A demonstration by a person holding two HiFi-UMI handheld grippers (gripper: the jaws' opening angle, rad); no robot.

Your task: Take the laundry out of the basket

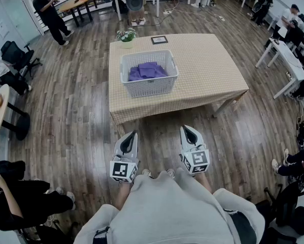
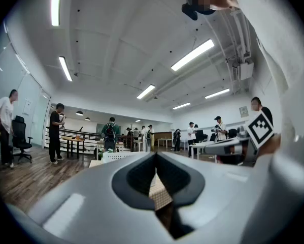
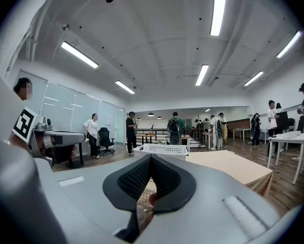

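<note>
You are holding both grippers low and close to your body, short of the table, probably because the reach has not yet begun. Your left gripper [image 1: 133, 133] is showing its jaws pressed together with nothing between them, and your right gripper [image 1: 184, 128] is doing the same, its pads meeting on empty air. Both are pointing forward at the near edge of the rectangular table under a beige checked cloth [image 1: 207, 65], which is standing apart from the jaw tips.

Farther on, the white lattice plastic laundry basket [image 1: 150, 85] is sitting upright toward the left half of the tabletop, its open top facing you so that you can reach in from above. The folded purple laundry [image 1: 147, 70] is lying inside it, low against the bottom, all of it in the basket, so the task is looking unstarted. You will likely be needing to open a jaw before going in.

Beyond the basket, a small pot of white flowers [image 1: 126, 35] and a dark flat frame [image 1: 159, 39] are resting near the table's far edge.
</note>
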